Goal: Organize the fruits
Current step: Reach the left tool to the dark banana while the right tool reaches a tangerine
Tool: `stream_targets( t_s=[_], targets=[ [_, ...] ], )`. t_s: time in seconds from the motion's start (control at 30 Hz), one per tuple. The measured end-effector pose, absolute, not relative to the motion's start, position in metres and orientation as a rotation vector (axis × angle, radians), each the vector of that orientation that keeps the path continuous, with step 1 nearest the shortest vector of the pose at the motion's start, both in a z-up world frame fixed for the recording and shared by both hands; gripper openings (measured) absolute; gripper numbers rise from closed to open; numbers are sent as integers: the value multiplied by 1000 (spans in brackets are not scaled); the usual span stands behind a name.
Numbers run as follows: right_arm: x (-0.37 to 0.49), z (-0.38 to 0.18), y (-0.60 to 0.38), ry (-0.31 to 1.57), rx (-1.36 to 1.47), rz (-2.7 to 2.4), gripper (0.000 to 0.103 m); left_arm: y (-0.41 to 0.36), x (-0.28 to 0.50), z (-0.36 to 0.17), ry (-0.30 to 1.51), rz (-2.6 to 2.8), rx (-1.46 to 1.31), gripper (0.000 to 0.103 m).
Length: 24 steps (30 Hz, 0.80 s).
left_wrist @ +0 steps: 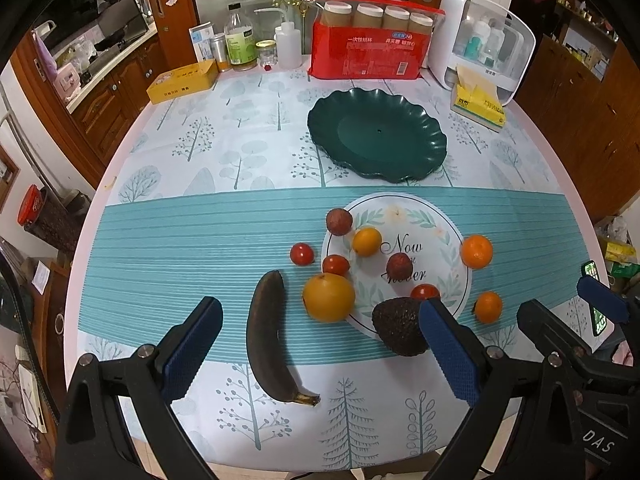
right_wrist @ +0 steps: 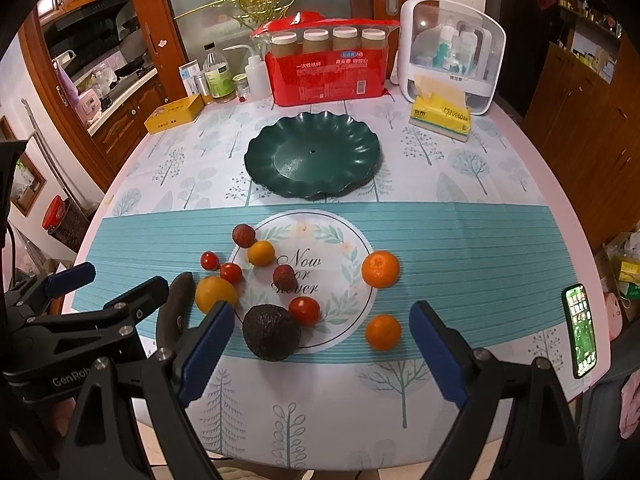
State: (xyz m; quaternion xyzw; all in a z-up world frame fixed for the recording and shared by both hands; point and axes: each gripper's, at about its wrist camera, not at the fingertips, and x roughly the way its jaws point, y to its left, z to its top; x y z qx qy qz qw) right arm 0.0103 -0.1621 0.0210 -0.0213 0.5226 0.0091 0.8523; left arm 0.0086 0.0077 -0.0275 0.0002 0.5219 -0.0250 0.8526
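I hold both grippers above the near table edge, the left gripper point(left_wrist: 320, 316) spread wide over the blackened banana point(left_wrist: 266, 336) and the right gripper point(right_wrist: 322, 322) just as wide and empty over the avocado point(right_wrist: 271, 332). The fruits lie loose on the cloth, near the empty green plate point(right_wrist: 312, 156). My left view gives the banana whole; my right view shows a phone point(right_wrist: 580, 330) lit at the table's right edge.

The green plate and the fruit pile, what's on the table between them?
Nothing: between the green plate and the nearest fruit, a reddish lychee, only bare tablecloth shows, clearest in the right wrist view.
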Motion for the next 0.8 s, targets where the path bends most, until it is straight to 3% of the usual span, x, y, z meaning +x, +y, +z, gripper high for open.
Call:
stream_targets(
  t_s=[0.27,0.8],
  targets=[
    [15,6,-172,1145,-7,19,89,29,16,-45,1148,-38,-79,98],
    [12,-58,-203,1280,23,-35,89,84,20,-128,1310,116,-100,98]
  ],
)
